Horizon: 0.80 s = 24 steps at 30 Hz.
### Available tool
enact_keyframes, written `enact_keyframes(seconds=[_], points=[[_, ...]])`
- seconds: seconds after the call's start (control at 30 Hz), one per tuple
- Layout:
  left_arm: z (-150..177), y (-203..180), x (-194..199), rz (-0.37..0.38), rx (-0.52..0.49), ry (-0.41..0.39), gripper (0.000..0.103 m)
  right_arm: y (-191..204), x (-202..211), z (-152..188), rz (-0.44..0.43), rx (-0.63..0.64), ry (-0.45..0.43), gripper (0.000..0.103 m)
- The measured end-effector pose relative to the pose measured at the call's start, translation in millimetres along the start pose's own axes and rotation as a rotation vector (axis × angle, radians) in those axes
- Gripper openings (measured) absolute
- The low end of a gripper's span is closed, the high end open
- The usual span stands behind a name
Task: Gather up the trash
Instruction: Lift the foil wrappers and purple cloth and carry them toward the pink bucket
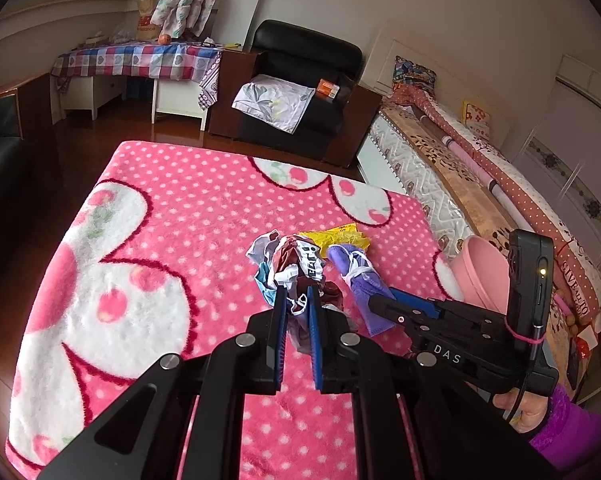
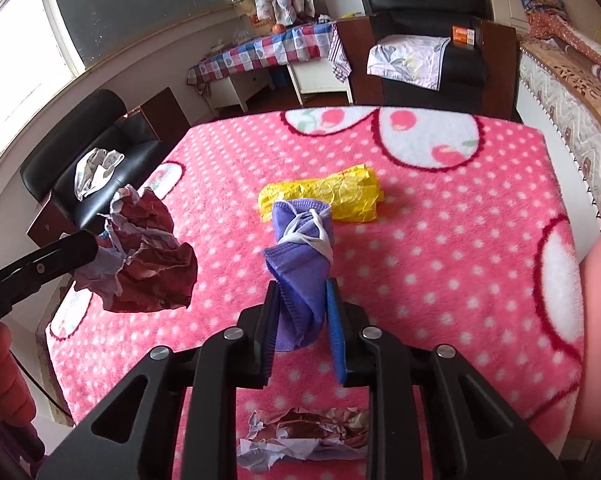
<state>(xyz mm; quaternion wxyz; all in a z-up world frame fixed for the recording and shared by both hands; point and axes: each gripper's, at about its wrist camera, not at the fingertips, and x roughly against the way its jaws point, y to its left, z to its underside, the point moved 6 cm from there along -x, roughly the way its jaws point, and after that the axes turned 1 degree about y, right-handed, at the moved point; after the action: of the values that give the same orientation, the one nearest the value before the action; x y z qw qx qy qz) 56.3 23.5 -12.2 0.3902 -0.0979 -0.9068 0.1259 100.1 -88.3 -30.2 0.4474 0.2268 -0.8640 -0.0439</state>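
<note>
The left gripper [image 1: 298, 300] is clenched on a crumpled red-and-white wrapper [image 2: 148, 248], holding it clear above the pink dotted blanket [image 2: 440, 248] that covers the bench. The right gripper [image 2: 302, 300] has its blue pads on either side of a rolled purple cloth [image 2: 300, 248] tied with a white band; the cloth fills the gap, but whether the pads press it I cannot tell. Just behind the cloth lies a crinkled yellow wrapper [image 2: 332, 196]. Another torn wrapper [image 2: 304, 436] lies under the right gripper. A pink bin [image 1: 484, 272] stands at the blanket's right edge.
</note>
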Motion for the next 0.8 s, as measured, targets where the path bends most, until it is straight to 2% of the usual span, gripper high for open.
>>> enact_keyframes(seconds=[0.23,0.4,0.8], points=[[-11.2,-23.9,2.7,0.03,-0.042,-0.019,0.009,-12.6,36.4,-1.6,0.022,-0.031,-0.079,0.023],[-19.8,-54.9,-2.3,0.076,-0.087,-0.025,0.009,-34.0,64.2,2.6,0.063,-0.085,-0.126,0.023],[-31.9,-155.7,-27.3,0.213,-0.208,-0.015,0.009,-111.5,133.0,24.3,0.254,-0.228,-0.236,0.023]])
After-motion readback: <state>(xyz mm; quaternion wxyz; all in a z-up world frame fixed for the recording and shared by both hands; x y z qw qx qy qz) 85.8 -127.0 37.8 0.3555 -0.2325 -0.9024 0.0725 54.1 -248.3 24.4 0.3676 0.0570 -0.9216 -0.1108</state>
